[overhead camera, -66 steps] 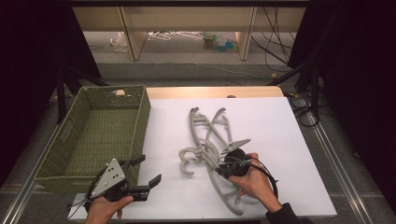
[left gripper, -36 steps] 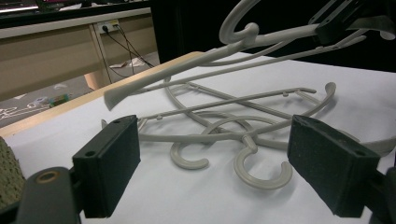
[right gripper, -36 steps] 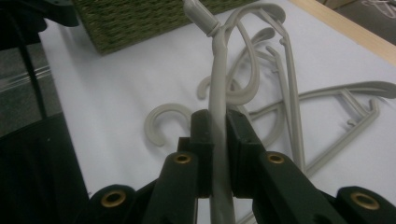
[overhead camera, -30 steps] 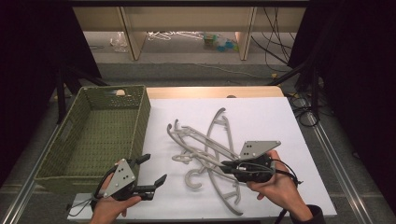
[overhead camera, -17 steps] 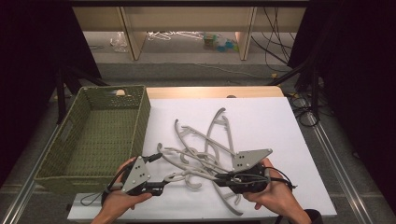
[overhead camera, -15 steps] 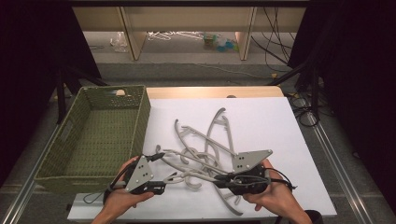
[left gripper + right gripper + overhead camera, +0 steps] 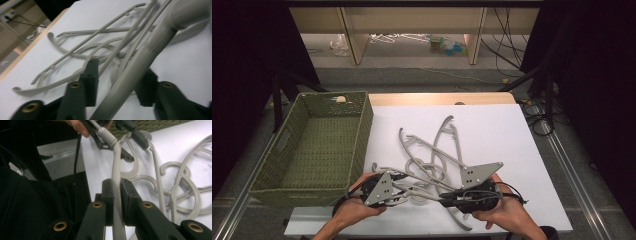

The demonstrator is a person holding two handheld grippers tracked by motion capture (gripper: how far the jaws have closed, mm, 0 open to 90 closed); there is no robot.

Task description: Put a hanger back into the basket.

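Several grey plastic hangers (image 7: 432, 155) lie tangled on the white table (image 7: 502, 135). My right gripper (image 7: 445, 201) is near the front edge and points left. In the right gripper view it (image 7: 116, 192) is shut on the thin bar of one grey hanger (image 7: 115, 162). That hanger (image 7: 422, 192) runs across to my left gripper (image 7: 399, 187). In the left gripper view its thick arm (image 7: 140, 60) lies between my left gripper's (image 7: 118, 82) jaws. Those jaws have just been closing, and a gap still shows beside the left pad (image 7: 91, 80).
A green woven basket (image 7: 362, 130) stands at the table's left, close to my left hand. Bare white table lies to the right and back of the hangers. Shelves and cables sit on the floor beyond the far edge.
My left gripper has moved right, up to the hanger's end, and its jaws have narrowed around it. The right gripper has kept its grip and barely moved.
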